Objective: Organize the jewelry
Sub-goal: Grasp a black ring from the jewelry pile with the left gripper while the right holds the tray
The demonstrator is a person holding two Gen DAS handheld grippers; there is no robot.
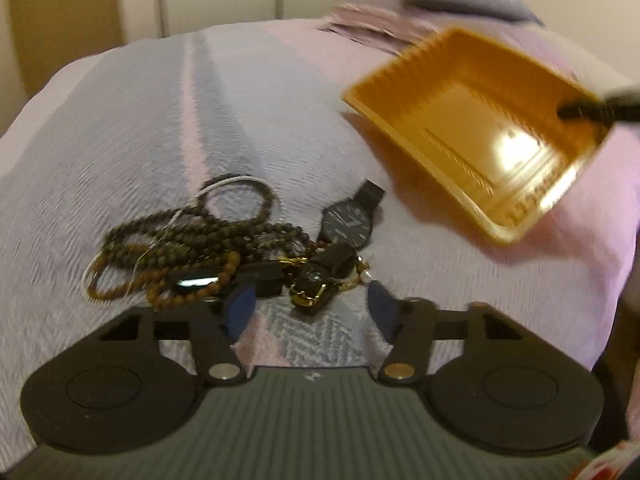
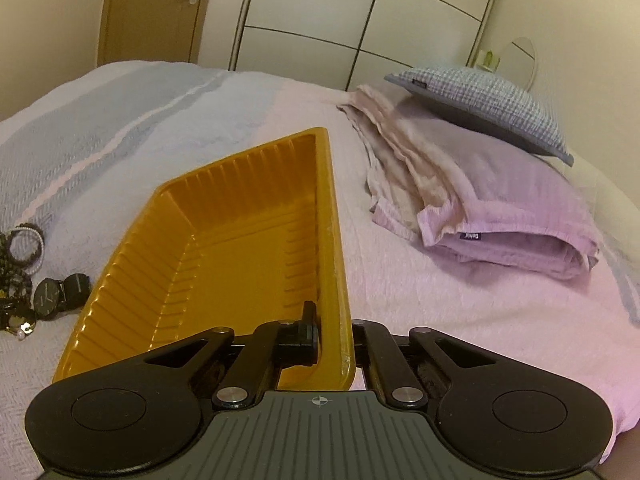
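**A:** Risk first: you have the gold tray pinched by one thin side wall only, lifted and tilted over the bed. I'd judge a shallow grip on flimsy plastic could let it swing or slip out if you move quickly.

**B:** And the jewelry?

**A:** Jewelry pile lies on the bedspread: bead strands knotted together, a black watch at its right edge, gold-trimmed pieces at the front. The tangle is your second hazard; pull one strand and the others will likely drag along.

**B:** How are my fingers?

**A:** Your right gripper is clamped tight on the tray wall, one finger inside, one outside. Your left gripper sits about half open, its blue pads just short of the pile's front edge. The left pad looks close to a black piece there, but I can't tell whether it touches. Nothing is held between them.
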